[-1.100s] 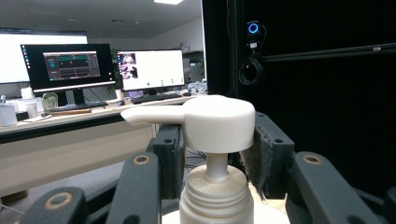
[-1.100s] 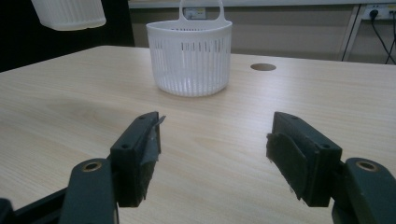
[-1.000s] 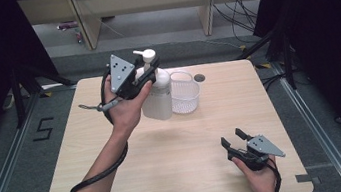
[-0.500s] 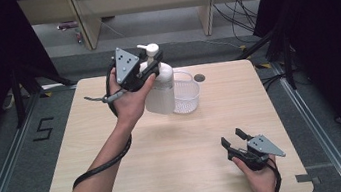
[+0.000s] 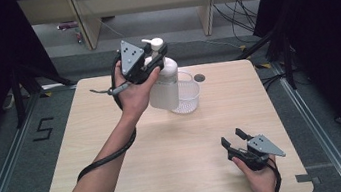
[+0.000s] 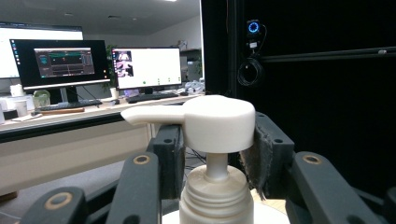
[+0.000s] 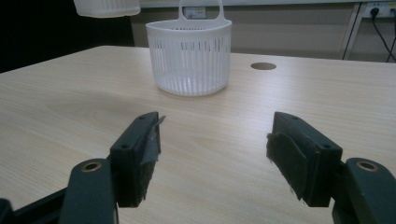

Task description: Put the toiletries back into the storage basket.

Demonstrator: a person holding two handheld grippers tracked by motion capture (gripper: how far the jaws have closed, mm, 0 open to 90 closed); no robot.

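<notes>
A white pump bottle (image 5: 163, 88) hangs in the air above the far middle of the wooden table (image 5: 113, 134), upright, with my left gripper (image 5: 156, 60) shut around its neck just under the pump head. In the left gripper view the pump head (image 6: 217, 122) sits between the padded jaws, spout pointing left. A white slatted basket (image 5: 187, 96) stands on the table right behind and below the bottle, partly covered by it. My right gripper (image 5: 232, 137) rests near the front right of the table, open. Beyond its bare jaws stands the basket (image 7: 189, 56), with the bottle's base (image 7: 106, 7) above left.
A round cable hole (image 5: 200, 77) is in the tabletop just right of the basket. Wooden desk legs and cables stand on the floor past the far edge. Monitors (image 6: 58, 63) on a desk appear in the left gripper view. Black curtains close both sides.
My left hand has carried the bottle to the right and slightly up, from left of the basket to over its near-left rim. The right gripper has stayed put.
</notes>
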